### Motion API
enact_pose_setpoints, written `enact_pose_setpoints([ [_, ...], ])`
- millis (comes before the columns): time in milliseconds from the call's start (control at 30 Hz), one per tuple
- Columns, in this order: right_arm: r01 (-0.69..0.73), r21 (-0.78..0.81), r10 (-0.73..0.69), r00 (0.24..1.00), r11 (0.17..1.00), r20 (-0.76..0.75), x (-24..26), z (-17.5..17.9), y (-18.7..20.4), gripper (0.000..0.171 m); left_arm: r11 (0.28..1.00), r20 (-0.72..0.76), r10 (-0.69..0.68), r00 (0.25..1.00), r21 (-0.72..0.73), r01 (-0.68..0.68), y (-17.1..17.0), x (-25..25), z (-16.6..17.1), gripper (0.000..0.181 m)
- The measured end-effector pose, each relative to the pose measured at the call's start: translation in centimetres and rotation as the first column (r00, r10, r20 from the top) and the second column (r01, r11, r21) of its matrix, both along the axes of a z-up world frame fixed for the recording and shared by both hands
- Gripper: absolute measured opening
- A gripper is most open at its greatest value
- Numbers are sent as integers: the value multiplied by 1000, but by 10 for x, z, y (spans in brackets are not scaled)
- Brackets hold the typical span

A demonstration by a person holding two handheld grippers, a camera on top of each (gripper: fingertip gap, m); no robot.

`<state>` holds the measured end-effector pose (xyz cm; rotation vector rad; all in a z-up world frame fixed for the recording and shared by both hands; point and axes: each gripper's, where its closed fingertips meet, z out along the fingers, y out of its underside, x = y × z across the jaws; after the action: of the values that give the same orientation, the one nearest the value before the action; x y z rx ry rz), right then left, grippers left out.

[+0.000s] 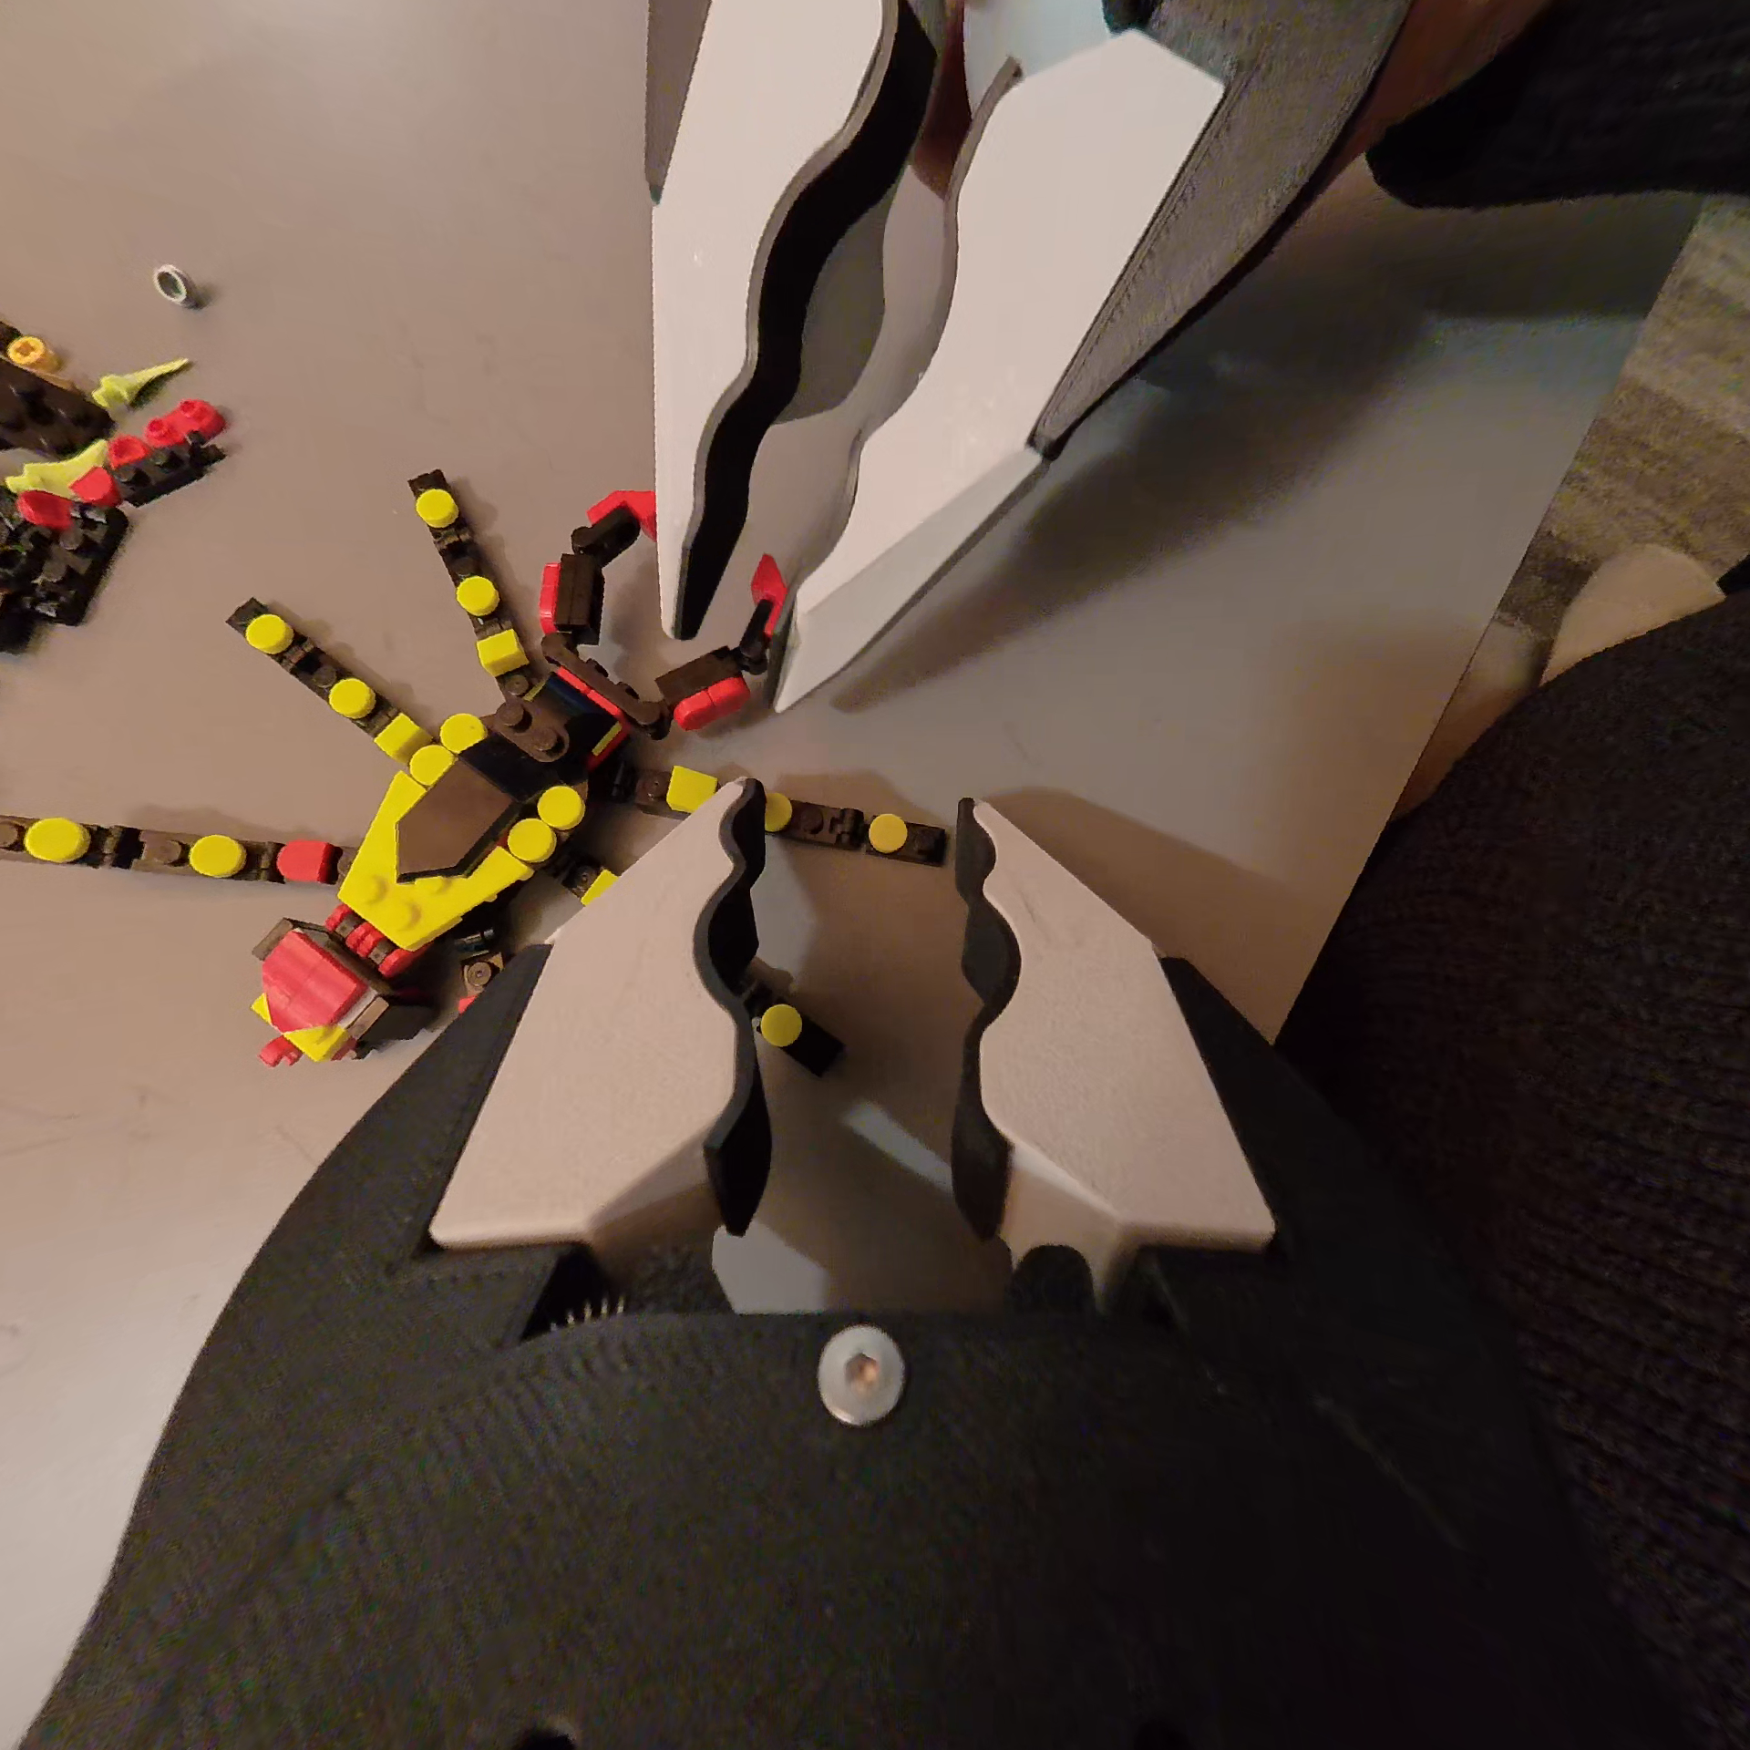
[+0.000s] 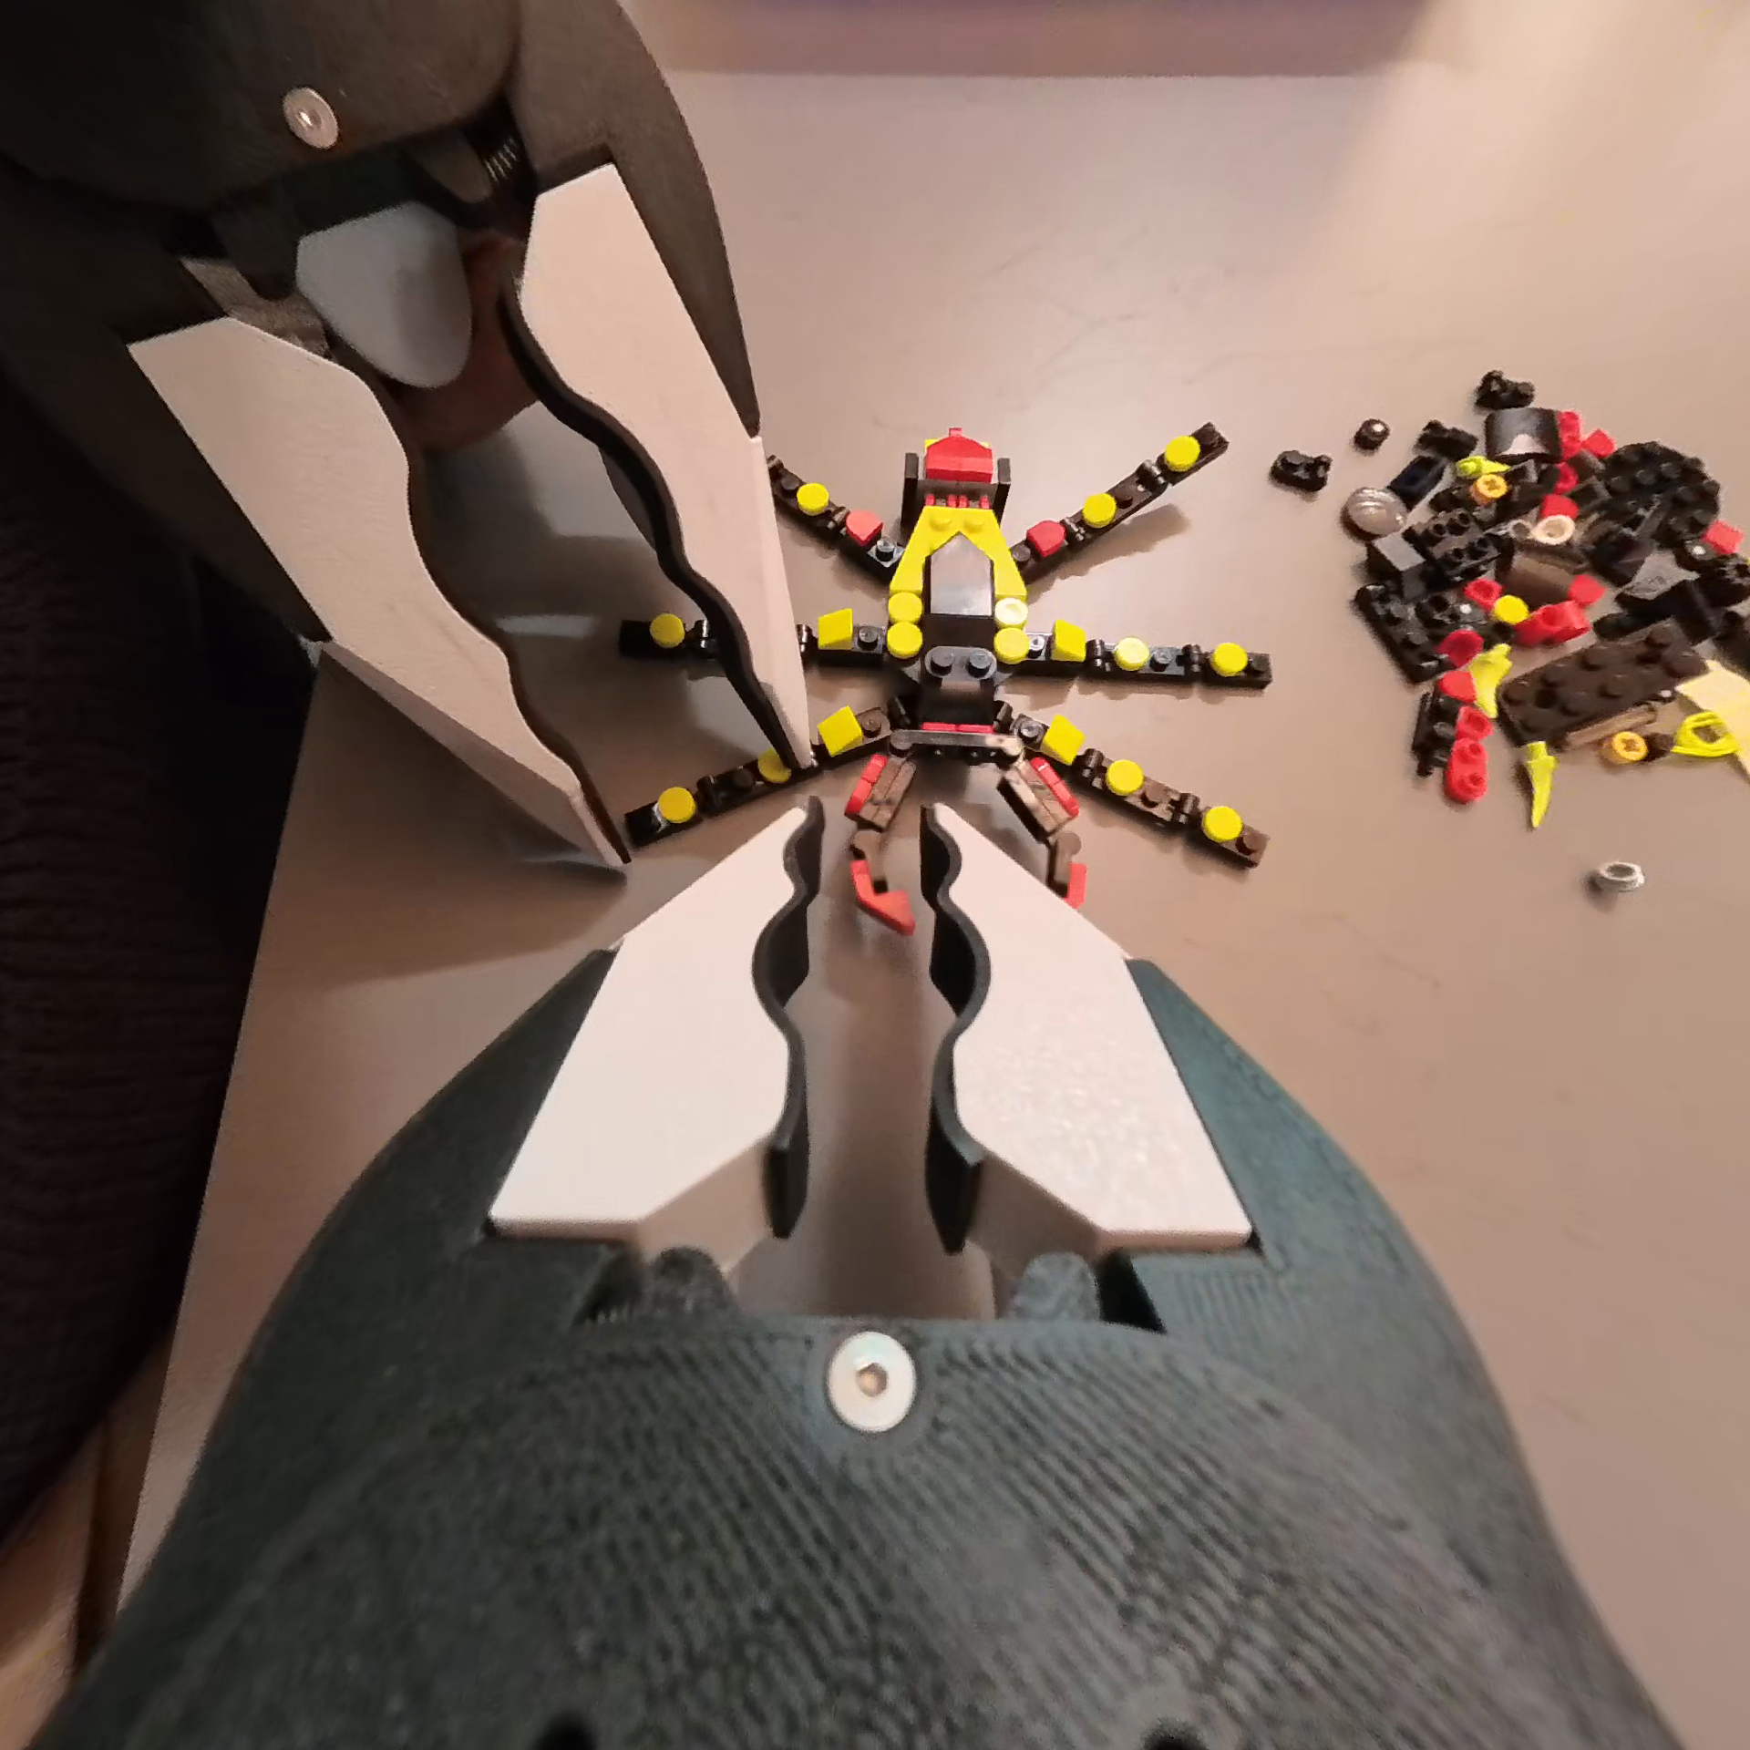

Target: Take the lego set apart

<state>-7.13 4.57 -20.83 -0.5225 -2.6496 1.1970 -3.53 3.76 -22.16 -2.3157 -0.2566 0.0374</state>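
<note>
Tabletop (image 2: pixel 1326 1089), jaws parted around spider claw (image 2: pixel 876 857)

- The left gripper (image 1: pixel 857 814) has a black, ridged printed body with one silver hex screw (image 1: pixel 860 1375) at 6 o'clock.
- Its fingers (image 1: pixel 625 1023) are pale grey wedges edged with wavy black pads.
- The right gripper (image 2: pixel 866 824) is built alike, with its own silver screw (image 2: pixel 871 1381).
- A dark knitted sleeve (image 1: pixel 1562 1089) shows at 3 o'clock.

Warm, dim indoor light, soft shadows, strong fisheye bending (edges blurred), centre sharp.
</note>
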Motion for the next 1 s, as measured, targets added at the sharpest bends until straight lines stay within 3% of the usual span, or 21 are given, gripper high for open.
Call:
enact_pose_setpoints([
  [433, -25, 72, 25, 1000, 997, 0, 2, -9, 10, 7, 997, 59, 44, 997, 62, -47, -5, -11, 12, 38],
  [700, 134, 128, -127, 990, 983, -61, -26, -7, 53, 11, 974, 54, 187, 981, 118, -192, -19, -44, 23, 37],
  [1000, 149, 88, -138, 984, 985, -113, -30, 2, 43, 19, 960, 66, 265, 962, 80, -270, -29, -58, 16, 38],
])
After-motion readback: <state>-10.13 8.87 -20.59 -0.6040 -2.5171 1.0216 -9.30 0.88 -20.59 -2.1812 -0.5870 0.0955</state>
